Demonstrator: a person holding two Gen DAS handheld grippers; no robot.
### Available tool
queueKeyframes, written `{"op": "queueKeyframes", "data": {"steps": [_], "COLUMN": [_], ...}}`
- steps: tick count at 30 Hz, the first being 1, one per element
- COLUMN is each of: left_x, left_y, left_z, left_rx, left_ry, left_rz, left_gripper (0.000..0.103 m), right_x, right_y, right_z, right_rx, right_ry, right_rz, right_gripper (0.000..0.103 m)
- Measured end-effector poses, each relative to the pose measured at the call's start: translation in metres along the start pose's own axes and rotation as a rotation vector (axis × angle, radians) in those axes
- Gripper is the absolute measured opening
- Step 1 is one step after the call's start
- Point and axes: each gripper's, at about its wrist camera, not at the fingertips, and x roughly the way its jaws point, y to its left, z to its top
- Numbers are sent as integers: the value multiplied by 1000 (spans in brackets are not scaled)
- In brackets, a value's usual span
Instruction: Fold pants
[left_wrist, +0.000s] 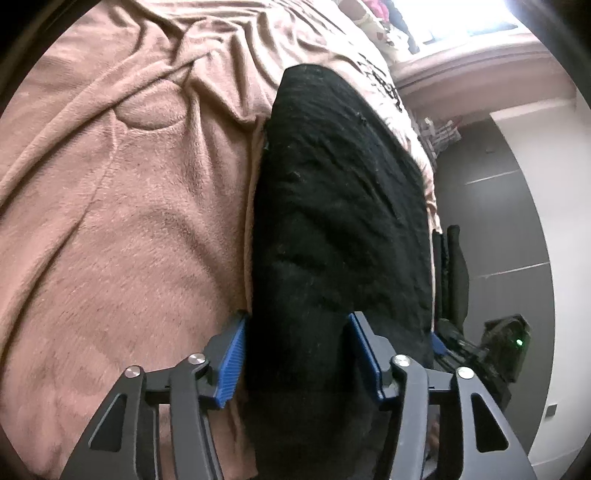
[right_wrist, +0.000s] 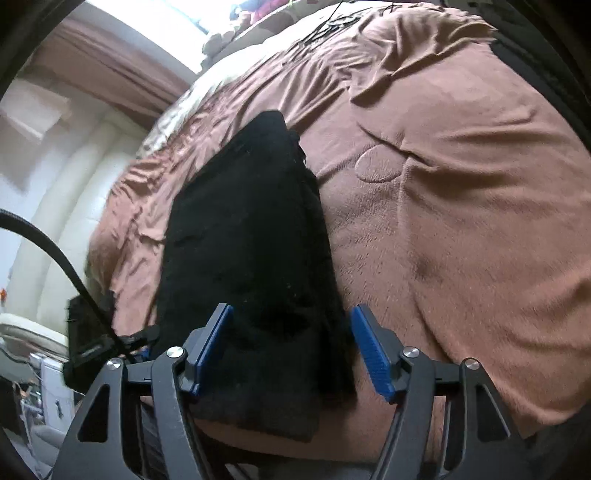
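Pants (left_wrist: 340, 229) folded on brown blanket (left_wrist: 122, 221), left claw (left_wrist: 297, 354) and right claw (right_wrist: 291, 350) both apart

black pants (left_wrist: 332, 206) – plain pinkish-brown blanket (left_wrist: 122, 206).

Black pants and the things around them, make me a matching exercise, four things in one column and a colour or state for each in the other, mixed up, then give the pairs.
Column one:
1. pants
2. blanket
3. pads of the right hand-held gripper
4. left hand-held gripper

Column two:
A. blue and ribbed
B. brown, wrinkled, spread under the garment
C. black, lying in a long narrow fold
D. open, with black cloth between its fingers

Pairs: 1-C, 2-B, 3-A, 4-D
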Motion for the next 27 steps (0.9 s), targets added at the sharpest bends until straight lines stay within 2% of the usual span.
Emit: {"op": "queueKeyframes", "data": {"steps": [4,10,14,16,21,27], "left_x": [-12,-3,8,6,-11,-30], "left_y": [1,10,19,23,19,21], "left_z": [-3,-4,-7,-8,-9,-5], "left_rx": [-13,-26,-66,-83,-55,-39], "left_ry": [-13,19,70,64,48,37], "left_rz": [-40,-37,-75,-94,-98,-106], "left_gripper": [53,53,53,53,42,37], "right_x": [26,40,41,42,40,39], "right_y": [0,-10,-12,-11,-6,2], "right_z": [7,7,7,8,5,-2], "right_rx": [-22,19,21,21,25,36], "right_ry": [65,102,107,108,111,125], "right_rz": [-43,17,27,22,15,20], "right_gripper": [65,65,61,59,54,51]}}
